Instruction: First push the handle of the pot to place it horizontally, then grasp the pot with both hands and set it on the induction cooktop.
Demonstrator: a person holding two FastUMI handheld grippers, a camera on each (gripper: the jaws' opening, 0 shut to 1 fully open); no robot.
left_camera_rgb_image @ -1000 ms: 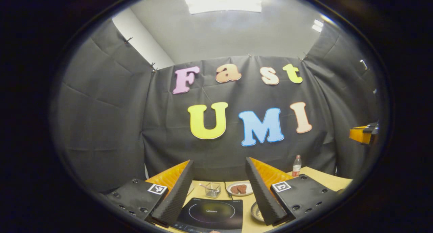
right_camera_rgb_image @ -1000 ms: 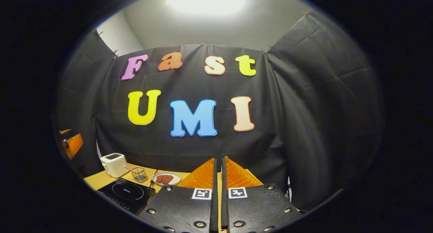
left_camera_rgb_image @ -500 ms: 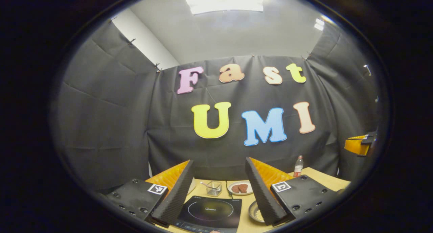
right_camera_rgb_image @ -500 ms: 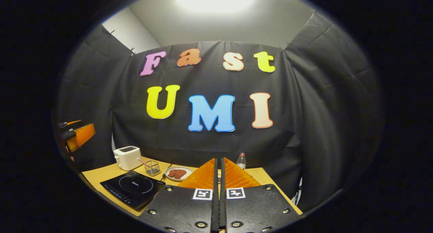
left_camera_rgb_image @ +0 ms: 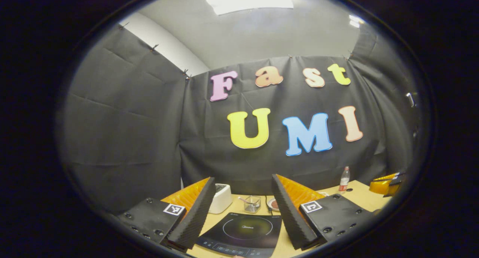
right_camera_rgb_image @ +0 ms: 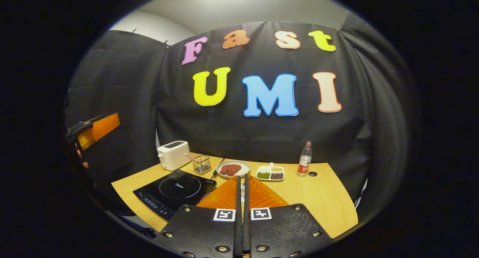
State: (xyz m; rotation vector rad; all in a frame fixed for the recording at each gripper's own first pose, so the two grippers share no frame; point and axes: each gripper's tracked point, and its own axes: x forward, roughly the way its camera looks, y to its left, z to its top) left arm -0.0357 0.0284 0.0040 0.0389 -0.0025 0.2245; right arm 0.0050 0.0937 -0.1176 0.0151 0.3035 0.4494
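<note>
Overhead, the left gripper [left_camera_rgb_image: 243, 209] hangs with fingers spread wide above the induction cooktop [left_camera_rgb_image: 245, 233], toaster [left_camera_rgb_image: 220, 198] just left of it. Rightward, the right gripper [right_camera_rgb_image: 242, 213] has its fingers pressed together on nothing. I cannot see the pot; it is probably hidden behind these fingers. Best to lower slowly, find the handle, then nudge it sideways with the clenched tips.

The cooktop [right_camera_rgb_image: 175, 191] has a glossy black glass-like top; the table [right_camera_rgb_image: 318, 202] looks like smooth pale wood; the toaster [right_camera_rgb_image: 173, 154] is matt white plastic; the basket [right_camera_rgb_image: 202, 164] is thin wire mesh; the bottle [right_camera_rgb_image: 304, 164] is clear plastic; the wall cloth [right_camera_rgb_image: 112, 97] is matt and creased.
</note>
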